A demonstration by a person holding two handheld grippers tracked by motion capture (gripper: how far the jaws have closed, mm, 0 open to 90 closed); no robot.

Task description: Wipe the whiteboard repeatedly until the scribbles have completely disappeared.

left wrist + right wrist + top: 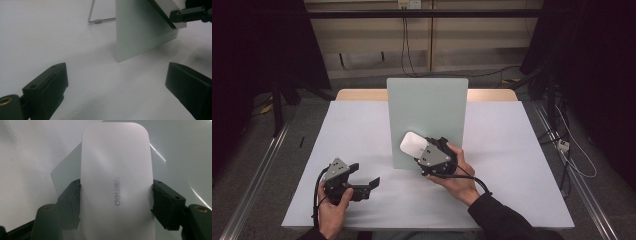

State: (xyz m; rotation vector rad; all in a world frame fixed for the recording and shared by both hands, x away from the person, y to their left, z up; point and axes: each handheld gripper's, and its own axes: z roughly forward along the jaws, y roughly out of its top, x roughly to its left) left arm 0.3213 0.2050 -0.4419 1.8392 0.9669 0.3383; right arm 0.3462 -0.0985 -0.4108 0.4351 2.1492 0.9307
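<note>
Right tongs (pixel 421 150) are clamping a white, round-cornered, grey-lettered slab (pixel 116 182) by its long sides, before the upright panel (pixel 427 107) mid-desk. Left tongs (pixel 364 181) are gaping empty near the front edge.

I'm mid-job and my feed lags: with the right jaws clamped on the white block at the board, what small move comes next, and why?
Probably ease the right gripper forward so the white block lies flat on the pale green board. The jaws grip its two long sides, and the block is just in front of the board. The left gripper sits open, apart.
</note>
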